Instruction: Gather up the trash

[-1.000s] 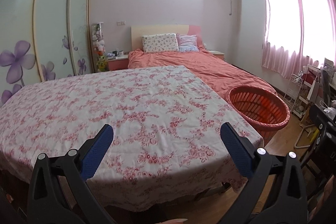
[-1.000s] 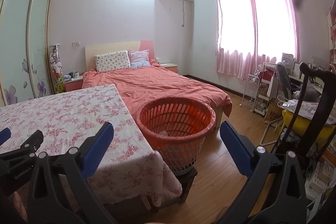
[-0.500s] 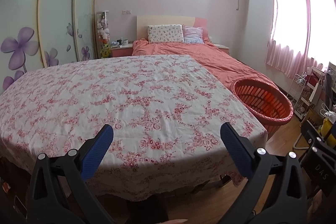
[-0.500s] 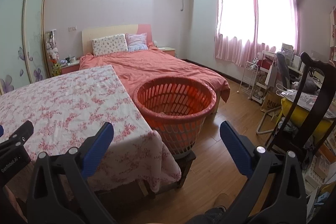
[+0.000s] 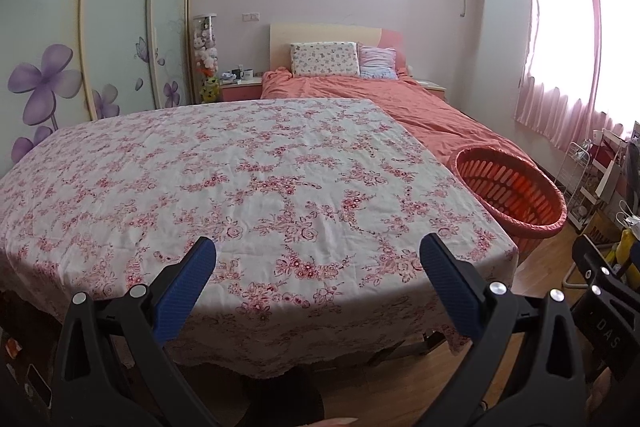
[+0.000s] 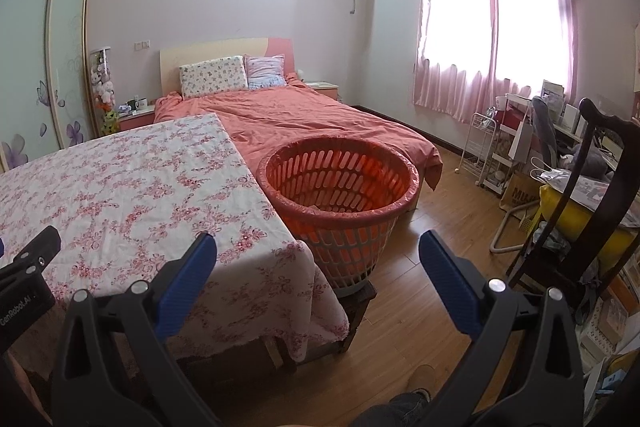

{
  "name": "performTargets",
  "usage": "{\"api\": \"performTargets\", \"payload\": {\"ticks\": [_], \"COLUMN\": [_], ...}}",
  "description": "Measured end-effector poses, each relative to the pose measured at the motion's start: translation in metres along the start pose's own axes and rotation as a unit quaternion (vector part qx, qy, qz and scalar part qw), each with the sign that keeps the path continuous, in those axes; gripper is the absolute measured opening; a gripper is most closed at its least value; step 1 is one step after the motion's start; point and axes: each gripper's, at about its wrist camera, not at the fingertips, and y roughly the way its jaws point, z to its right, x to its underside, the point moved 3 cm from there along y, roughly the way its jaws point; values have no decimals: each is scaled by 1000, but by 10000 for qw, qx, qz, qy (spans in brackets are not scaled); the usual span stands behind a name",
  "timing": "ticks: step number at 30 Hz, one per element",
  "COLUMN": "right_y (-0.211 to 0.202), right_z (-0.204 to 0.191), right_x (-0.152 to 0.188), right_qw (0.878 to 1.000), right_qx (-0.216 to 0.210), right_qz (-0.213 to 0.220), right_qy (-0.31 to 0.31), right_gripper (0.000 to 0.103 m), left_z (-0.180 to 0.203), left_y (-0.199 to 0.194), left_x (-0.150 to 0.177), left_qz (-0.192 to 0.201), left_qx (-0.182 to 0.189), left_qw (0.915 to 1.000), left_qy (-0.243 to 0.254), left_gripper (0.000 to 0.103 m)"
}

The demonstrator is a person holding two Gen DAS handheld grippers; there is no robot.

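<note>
An orange plastic basket (image 6: 338,179) with a thin liner over its rim stands on a low stool beside the table (image 6: 120,187), which wears a pink floral cloth. My right gripper (image 6: 318,241) is open and holds nothing; it hangs in front of the basket and the table's corner. In the left wrist view my left gripper (image 5: 317,247) is open too, over the near edge of the floral cloth (image 5: 260,179), with the basket (image 5: 508,195) off to the right. I cannot make out what lies at the basket's bottom.
A bed (image 6: 288,119) with an orange cover runs behind the table and basket. Wardrobe doors (image 5: 100,27) line the left wall. A dark wooden chair (image 6: 592,195), a wire rack (image 6: 480,147) and clutter crowd the right. Wooden floor (image 6: 420,307) lies in front.
Both views have tilted down and pulled back a little, so the table and basket sit higher in frame. A shoe and trouser leg now show at the bottom of the right view. Both grippers stayed open.
</note>
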Motion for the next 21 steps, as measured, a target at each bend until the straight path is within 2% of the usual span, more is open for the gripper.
{"api": "performTargets", "payload": {"ticks": [11,21], "right_y": [3,1], "right_z": [-4,-3], "right_x": [3,2], "right_qw": [10000,10000], "right_qx": [-26,-43], "right_qz": [-70,-61], "right_qy": [-47,-41], "right_gripper": [99,99], "left_z": [-2,-4], "left_y": [2,-8], "left_x": [0,-5], "left_qz": [-59,172], "left_qx": [-62,-74], "left_qw": [10000,9998], "left_qy": [1,-64], "left_gripper": [100,100]}}
